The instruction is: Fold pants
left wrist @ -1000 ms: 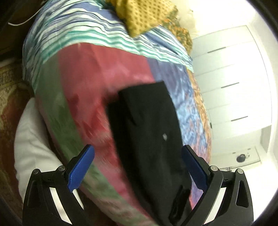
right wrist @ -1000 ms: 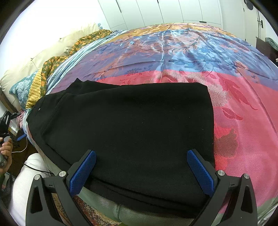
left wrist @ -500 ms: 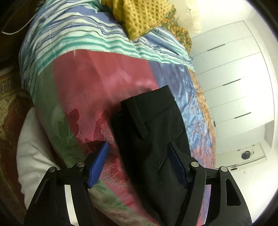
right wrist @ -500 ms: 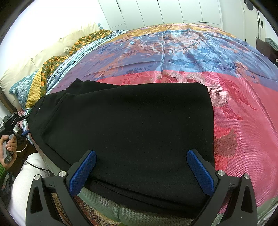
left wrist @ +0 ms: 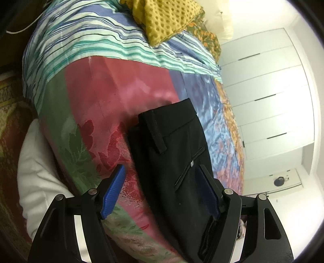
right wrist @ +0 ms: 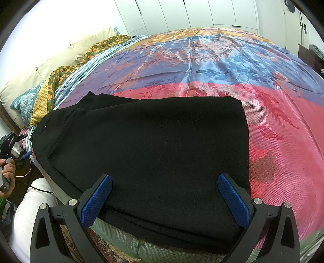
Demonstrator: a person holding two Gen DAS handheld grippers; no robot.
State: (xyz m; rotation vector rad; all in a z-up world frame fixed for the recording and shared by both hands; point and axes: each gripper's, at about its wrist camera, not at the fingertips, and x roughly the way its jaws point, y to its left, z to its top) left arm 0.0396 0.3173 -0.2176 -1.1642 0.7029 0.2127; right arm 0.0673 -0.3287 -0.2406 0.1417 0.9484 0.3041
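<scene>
Both grippers stand spread, with nothing pinched. From the left wrist camera, the left gripper (left wrist: 162, 188) hovers over the waistband end of the black pants (left wrist: 172, 153); its jaws have just been opening a little after narrowing, and the blue pads (left wrist: 113, 192) straddle the near edge of the cloth without pressing it, one over the bedspread, the other over the pants beside the back pocket. This view alone shows the belt loop (left wrist: 155, 133), the welt pocket with its small button (left wrist: 191, 162), and the striped sheet (left wrist: 97, 40) with a mustard waffle cloth (left wrist: 166, 18) at the head of the bed.

From the right wrist camera, the right gripper (right wrist: 165, 200) hangs wide over the folded pants (right wrist: 154, 153), which lie in a broad black slab along the near edge of the bed, on the pink band of the floral bedspread (right wrist: 283, 129). Only this view shows the whole folded width, the layered edges overhanging toward the camera, and, at far left, a hand (right wrist: 8, 174) gripping the other tool's handle beside the bed's corner.
</scene>
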